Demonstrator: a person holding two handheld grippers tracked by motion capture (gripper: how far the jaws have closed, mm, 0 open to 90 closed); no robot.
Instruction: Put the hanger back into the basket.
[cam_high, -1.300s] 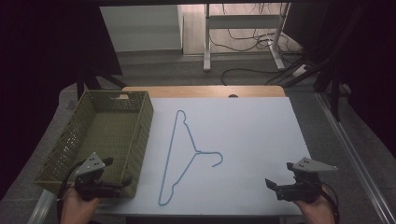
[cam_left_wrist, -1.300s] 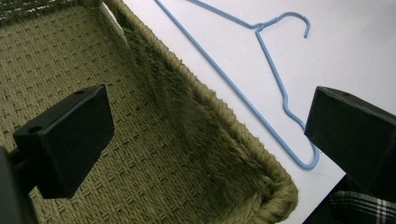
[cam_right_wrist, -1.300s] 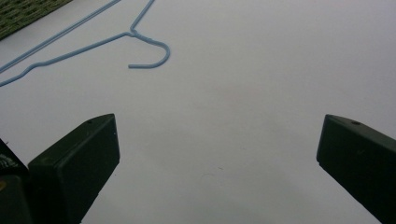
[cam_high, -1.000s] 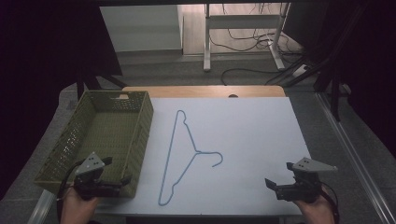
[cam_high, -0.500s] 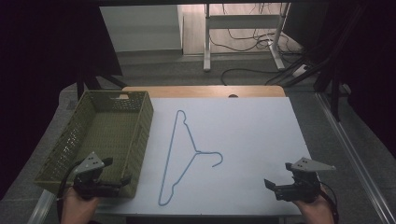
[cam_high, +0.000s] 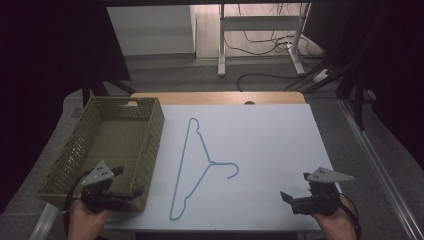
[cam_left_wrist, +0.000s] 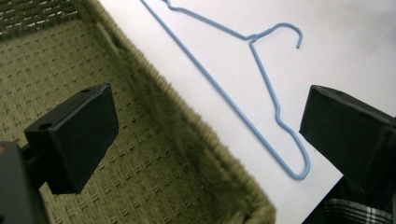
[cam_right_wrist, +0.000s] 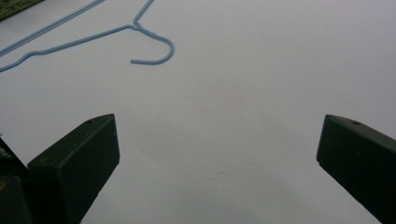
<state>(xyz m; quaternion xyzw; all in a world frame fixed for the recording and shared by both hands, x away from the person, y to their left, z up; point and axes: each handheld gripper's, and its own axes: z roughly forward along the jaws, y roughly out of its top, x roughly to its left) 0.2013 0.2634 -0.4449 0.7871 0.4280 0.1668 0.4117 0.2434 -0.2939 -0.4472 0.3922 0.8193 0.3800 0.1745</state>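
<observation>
Presently both grippers sit at the near edge of the tabletop (cam_high: 270, 130), nothing held. Left gripper (cam_high: 122, 192): jaws wide apart, hovering over the near right corner of the basket (cam_high: 65, 165), aimed toward the hanger (cam_high: 192, 165). Right gripper (cam_high: 290, 199): jaws wide apart, low over bare white surface, well apart from the hanger.

Hanger: blue wire, flat on the tabletop just right of the basket, long axis running away from the person, hook pointing right toward the middle. Likely the thing to be picked up; its near end is nearest the left gripper, so that hand looks better placed to reach first.

View differences:
- High view gives the whole layout: basket empty, hanger apart from its wall.
- Left gripper view shows the hanger's (cam_left_wrist: 275, 112) near shoulder bend, plus the basket's (cam_left_wrist: 154, 154) woven floor.
- Right gripper view shows the hook (cam_right_wrist: 156, 51) end-on, lying flat.
</observation>
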